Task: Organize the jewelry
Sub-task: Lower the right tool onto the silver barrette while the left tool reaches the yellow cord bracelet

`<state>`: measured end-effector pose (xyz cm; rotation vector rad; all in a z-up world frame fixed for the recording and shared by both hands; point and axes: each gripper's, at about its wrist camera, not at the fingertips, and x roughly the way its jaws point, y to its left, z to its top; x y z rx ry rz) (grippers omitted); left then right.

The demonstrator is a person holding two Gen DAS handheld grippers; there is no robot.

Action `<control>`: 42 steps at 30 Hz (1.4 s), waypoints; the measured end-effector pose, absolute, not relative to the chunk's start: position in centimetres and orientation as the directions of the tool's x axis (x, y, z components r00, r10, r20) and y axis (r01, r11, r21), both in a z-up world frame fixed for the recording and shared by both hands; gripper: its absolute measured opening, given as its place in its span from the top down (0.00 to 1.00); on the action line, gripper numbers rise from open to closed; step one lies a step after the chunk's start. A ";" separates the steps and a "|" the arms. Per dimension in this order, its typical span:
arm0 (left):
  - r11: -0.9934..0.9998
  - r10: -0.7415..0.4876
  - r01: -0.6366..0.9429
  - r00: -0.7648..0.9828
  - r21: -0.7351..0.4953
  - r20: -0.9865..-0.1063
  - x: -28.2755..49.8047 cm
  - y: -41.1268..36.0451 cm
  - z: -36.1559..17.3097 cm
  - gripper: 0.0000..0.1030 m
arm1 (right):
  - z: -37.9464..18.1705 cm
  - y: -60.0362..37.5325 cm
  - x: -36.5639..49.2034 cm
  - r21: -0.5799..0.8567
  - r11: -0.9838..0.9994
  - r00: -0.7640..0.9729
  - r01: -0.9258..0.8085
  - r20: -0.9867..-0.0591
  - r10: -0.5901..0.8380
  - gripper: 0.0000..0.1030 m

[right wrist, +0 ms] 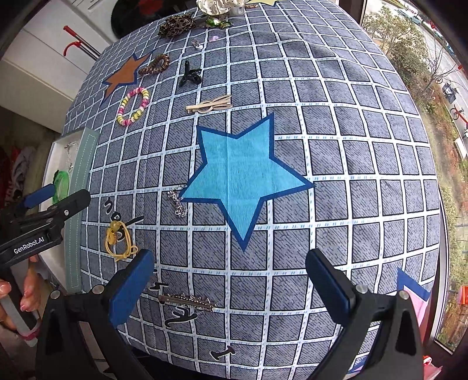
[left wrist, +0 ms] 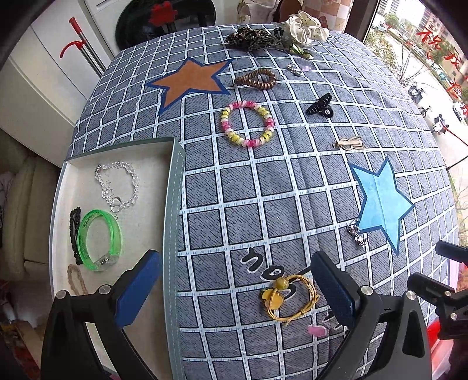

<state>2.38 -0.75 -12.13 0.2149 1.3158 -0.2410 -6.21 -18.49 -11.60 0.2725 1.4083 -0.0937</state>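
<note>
A white tray (left wrist: 76, 163) at the table's left edge holds a clear bead bracelet (left wrist: 117, 187), a green bangle (left wrist: 99, 239), a dark clip (left wrist: 74, 233) and a tan band (left wrist: 76, 279). My left gripper (left wrist: 234, 280) is open and empty, hovering above a yellow cord bracelet (left wrist: 289, 298) near the tray's right rim. My right gripper (right wrist: 231, 280) is open and empty above the cloth below the blue star (right wrist: 242, 175), near a studded hair clip (right wrist: 187, 301). A silver chain (right wrist: 177, 201) lies by the star's left point.
Scattered on the checked cloth are a pink-yellow coil bracelet (left wrist: 248, 124), a brown coil tie (left wrist: 256, 79), a black claw clip (left wrist: 320, 105), a beige clip (left wrist: 349, 143), a leopard scrunchie (left wrist: 251, 38) and a white scrunchie (left wrist: 304, 27). A window is on the right.
</note>
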 end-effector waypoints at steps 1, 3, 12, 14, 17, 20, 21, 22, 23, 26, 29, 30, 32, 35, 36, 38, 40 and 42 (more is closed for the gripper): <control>0.953 -0.056 0.302 0.223 0.014 -0.973 1.8 -0.9 -12.3 0.00 | -11.8 -18.3 -6.7 0.128 0.968 0.158 0.215 -0.983 0.095 0.00; 0.948 -0.057 0.318 0.202 0.010 -0.978 0.7 -1.3 -12.8 0.00 | -12.1 -17.8 -7.5 0.117 0.976 0.147 0.186 -0.985 0.090 0.00; 0.943 -0.044 0.333 0.144 0.006 -0.989 -1.3 -2.3 -15.5 0.00 | -13.2 -14.3 -10.0 0.058 0.998 0.137 -0.039 -0.989 0.063 0.00; 0.945 -0.043 0.326 0.144 0.006 -0.989 -1.0 -2.3 -15.9 0.00 | -13.4 -13.5 -10.1 0.037 0.995 0.150 -0.095 -0.987 0.051 0.00; 0.944 -0.040 0.329 0.151 0.012 -0.988 -0.8 -2.4 -16.3 0.00 | -13.7 -12.4 -10.0 0.015 0.986 0.168 -0.166 -0.985 0.043 0.07; 0.940 -0.035 0.341 0.149 0.018 -0.988 -0.7 -2.7 -16.8 0.00 | -14.2 -11.3 -9.9 -0.018 0.970 0.180 -0.241 -0.983 0.026 0.21; 0.939 -0.033 0.343 0.145 0.019 -0.989 -0.7 -2.7 -17.1 0.00 | -14.4 -10.8 -9.9 -0.029 0.962 0.183 -0.271 -0.983 0.021 0.25; 0.939 -0.033 0.344 0.141 0.018 -0.989 -0.7 -2.8 -17.3 0.01 | -14.6 -10.3 -9.8 -0.039 0.953 0.188 -0.300 -0.982 0.018 0.27; 0.938 -0.041 0.345 0.134 0.008 -0.990 -0.6 -2.7 -17.6 0.05 | -14.8 -9.8 -9.9 -0.048 0.943 0.194 -0.329 -0.981 0.017 0.28; 0.940 -0.054 0.341 0.134 -0.005 -0.990 -0.6 -3.0 -17.6 0.05 | -15.4 -8.7 -9.6 -0.065 0.917 0.203 -0.395 -0.979 0.018 0.30; 0.938 -0.078 0.347 0.129 -0.029 -0.989 -0.7 -2.8 -17.6 0.10 | -16.2 -7.9 -9.3 -0.076 0.901 0.203 -0.426 -0.979 0.013 0.35; 0.937 -0.086 0.347 0.127 -0.038 -0.988 -0.7 -2.8 -17.5 0.12 | -16.3 -7.8 -9.2 -0.079 0.900 0.207 -0.429 -0.978 0.013 0.36; 0.936 -0.095 0.348 0.127 -0.046 -0.987 -0.8 -2.8 -17.3 0.15 | -16.3 -7.6 -9.0 -0.079 0.899 0.216 -0.431 -0.976 0.017 0.39; 0.931 -0.108 0.360 0.131 -0.054 -0.985 -1.4 -2.6 -17.0 0.26 | -16.2 -7.3 -9.1 -0.075 0.900 0.222 -0.429 -0.975 0.025 0.50; 0.929 -0.111 0.365 0.132 -0.055 -0.985 -1.4 -2.6 -17.1 0.30 | -16.2 -7.2 -9.2 -0.073 0.901 0.223 -0.428 -0.974 0.027 0.53; 0.926 -0.118 0.372 0.133 -0.061 -0.984 -1.4 -2.9 -16.4 0.42 | -16.2 -6.9 -9.4 -0.070 0.903 0.225 -0.424 -0.974 0.030 0.59; 0.922 -0.131 0.379 0.135 -0.071 -0.982 -1.2 -2.9 -16.1 0.61 | -16.0 -6.7 -9.2 -0.070 0.910 0.228 -0.409 -0.973 0.028 0.69; 0.921 -0.147 0.378 0.126 -0.090 -0.981 -0.9 -2.9 -16.1 0.78 | -16.0 -7.5 -8.9 -0.067 0.922 0.228 -0.381 -0.973 0.023 0.85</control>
